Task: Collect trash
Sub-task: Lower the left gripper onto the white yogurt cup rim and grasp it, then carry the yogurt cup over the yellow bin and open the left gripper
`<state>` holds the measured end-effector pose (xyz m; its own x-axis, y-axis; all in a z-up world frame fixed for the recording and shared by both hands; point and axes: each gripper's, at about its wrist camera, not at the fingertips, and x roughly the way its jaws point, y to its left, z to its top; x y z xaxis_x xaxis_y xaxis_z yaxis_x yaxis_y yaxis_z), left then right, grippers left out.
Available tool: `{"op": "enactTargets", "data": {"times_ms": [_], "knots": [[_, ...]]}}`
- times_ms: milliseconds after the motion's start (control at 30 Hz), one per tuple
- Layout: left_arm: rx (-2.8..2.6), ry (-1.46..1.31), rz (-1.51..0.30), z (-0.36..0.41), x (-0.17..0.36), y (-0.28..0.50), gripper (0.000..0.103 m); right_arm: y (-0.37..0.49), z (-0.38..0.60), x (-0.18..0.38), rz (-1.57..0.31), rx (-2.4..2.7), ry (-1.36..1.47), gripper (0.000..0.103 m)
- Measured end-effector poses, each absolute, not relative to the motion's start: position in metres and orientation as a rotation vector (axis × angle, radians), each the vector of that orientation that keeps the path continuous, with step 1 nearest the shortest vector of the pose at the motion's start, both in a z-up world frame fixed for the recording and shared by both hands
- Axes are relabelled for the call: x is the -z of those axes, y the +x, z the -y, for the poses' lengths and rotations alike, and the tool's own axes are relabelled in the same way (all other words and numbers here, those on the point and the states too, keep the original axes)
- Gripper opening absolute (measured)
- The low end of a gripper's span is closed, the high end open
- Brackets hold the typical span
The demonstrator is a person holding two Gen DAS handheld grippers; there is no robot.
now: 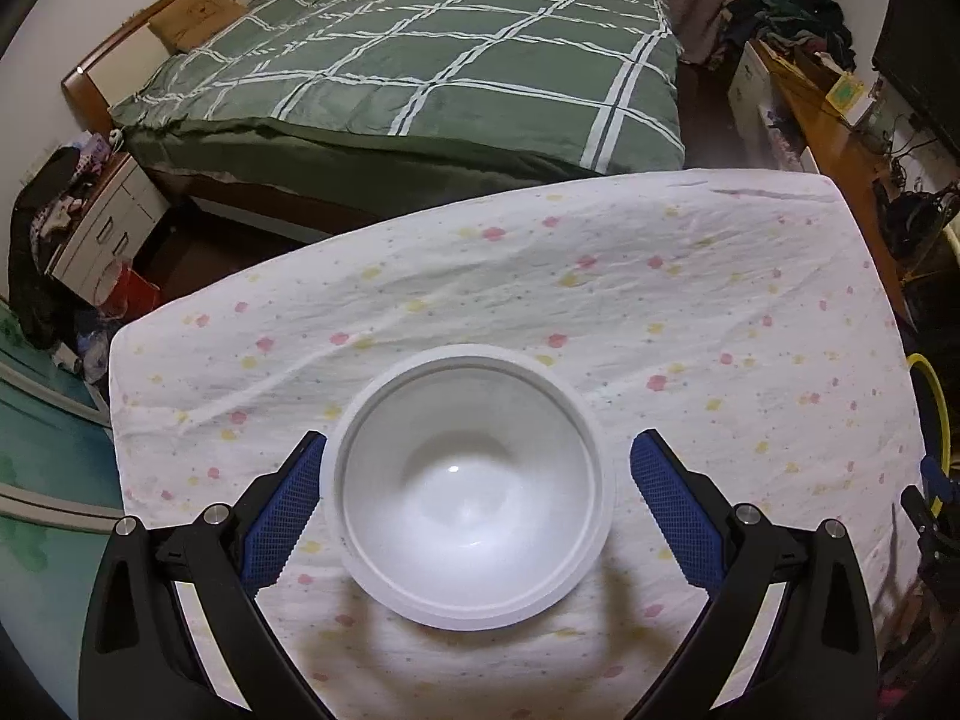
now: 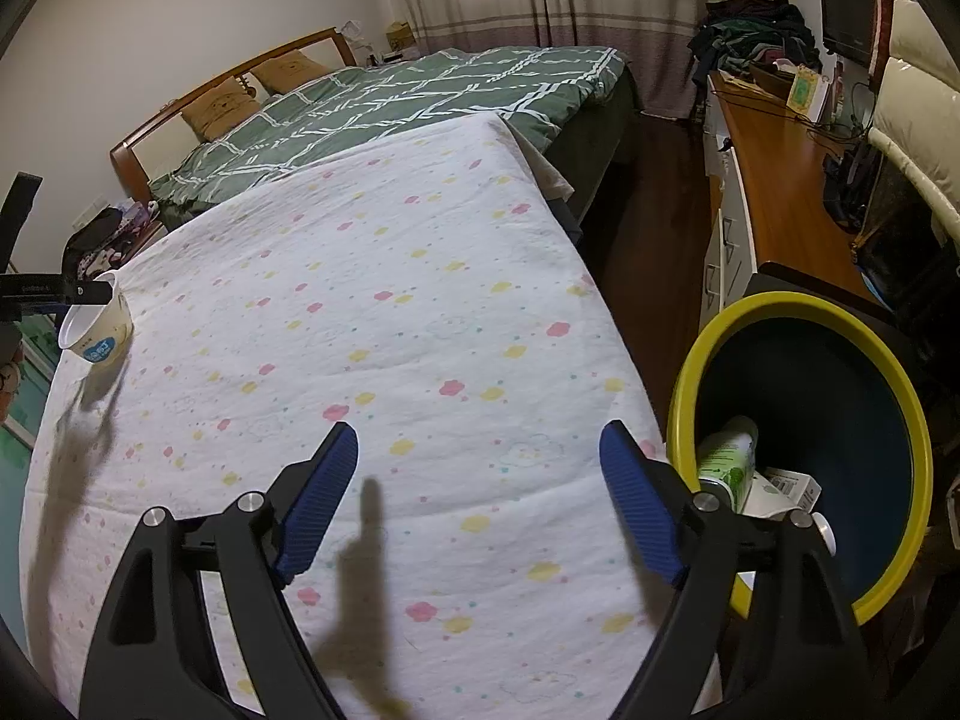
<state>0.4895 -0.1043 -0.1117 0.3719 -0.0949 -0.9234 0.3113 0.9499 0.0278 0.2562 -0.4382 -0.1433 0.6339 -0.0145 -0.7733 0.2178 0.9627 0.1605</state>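
Overhead light falls bright on the tabletop (image 1: pixel 660 300), throwing soft dark shadows toward the camera. The room behind is dim. Fisheye distortion bends edges; corners vignette black.

A cup (image 1: pixel 471 501) is standing on the table (image 1: pixel 690 312), near its left edge, open end up. The left gripper (image 1: pixel 474 507) is hanging over the cup, one finger on each side, not touching it. The right gripper (image 2: pixel 479 498) is hanging over a bare part of the table, near the right edge. A bin (image 2: pixel 900 414) is sitting on the floor just beside that edge. A bottle (image 2: pixel 729 459) and a box (image 2: pixel 789 483) are lying in the bin. A bed (image 1: pixel 420 60) is standing behind the table.
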Motion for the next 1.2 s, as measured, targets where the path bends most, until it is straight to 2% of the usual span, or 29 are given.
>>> {"op": "enactTargets", "data": {"times_ms": [400,467,767,1000,1200], "knots": [[0.255,0.266,-1.198,0.115,0.129,0.485,0.098,0.256,0.439,0.143,-0.876,0.134,0.252,0.080],[0.252,0.273,-1.205,0.116,0.133,0.488,0.093,0.256,0.439,0.143,-0.875,0.132,0.254,0.080],[0.294,0.359,-1.051,0.143,0.099,0.456,0.093,0.222,0.454,0.114,-0.794,0.106,0.296,0.077],[0.443,0.483,-0.929,0.239,0.066,0.383,0.093,0.167,0.487,0.088,-0.735,0.156,0.268,0.077],[0.653,0.574,-0.870,0.355,0.068,0.319,0.093,0.114,0.532,0.082,-0.710,0.244,0.294,0.077]]}}
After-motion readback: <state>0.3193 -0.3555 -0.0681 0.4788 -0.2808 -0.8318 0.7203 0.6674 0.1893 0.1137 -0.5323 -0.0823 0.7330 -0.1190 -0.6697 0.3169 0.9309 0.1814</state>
